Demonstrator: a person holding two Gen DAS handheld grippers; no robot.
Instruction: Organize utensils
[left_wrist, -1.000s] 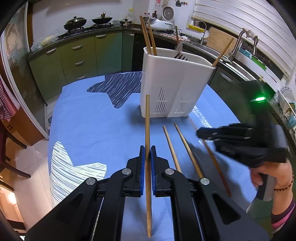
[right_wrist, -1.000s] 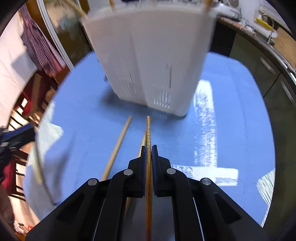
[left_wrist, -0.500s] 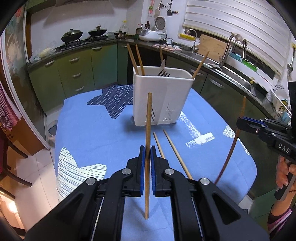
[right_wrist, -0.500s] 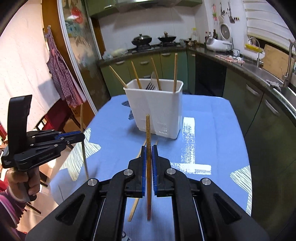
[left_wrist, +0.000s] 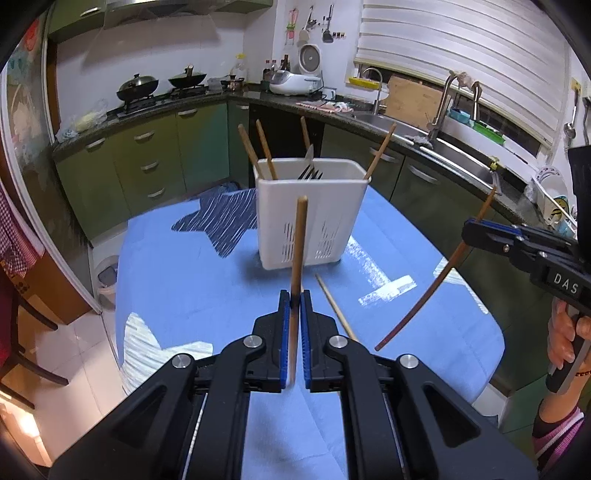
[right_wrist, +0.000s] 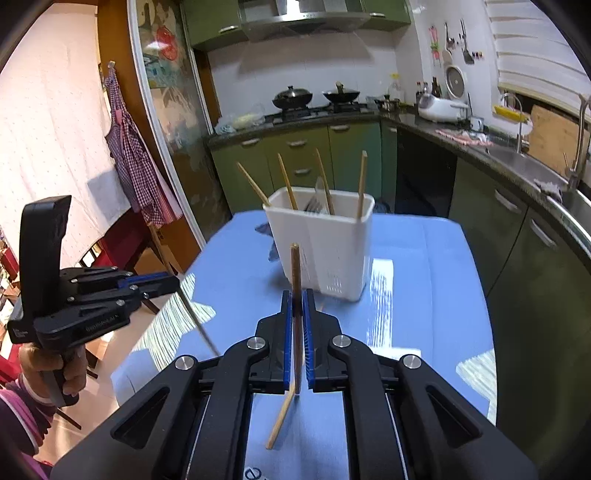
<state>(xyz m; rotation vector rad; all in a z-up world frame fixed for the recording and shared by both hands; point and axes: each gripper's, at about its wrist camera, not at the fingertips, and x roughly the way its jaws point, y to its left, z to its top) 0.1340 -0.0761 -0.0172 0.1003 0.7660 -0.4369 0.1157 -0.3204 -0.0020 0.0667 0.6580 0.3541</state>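
left wrist view: a wooden chopstick (left_wrist: 297, 254) is clamped in the left gripper (left_wrist: 294, 325) before the white utensil holder (left_wrist: 310, 218); another chopstick (right_wrist: 295, 273) is clamped in the right gripper (right_wrist: 297, 332), above the blue tablecloth (left_wrist: 177, 280).

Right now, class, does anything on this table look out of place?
Yes: loose chopsticks lie flat on the blue tablecloth in front of the white holder, while the others stand inside it. Each gripper, left and right, holds another.
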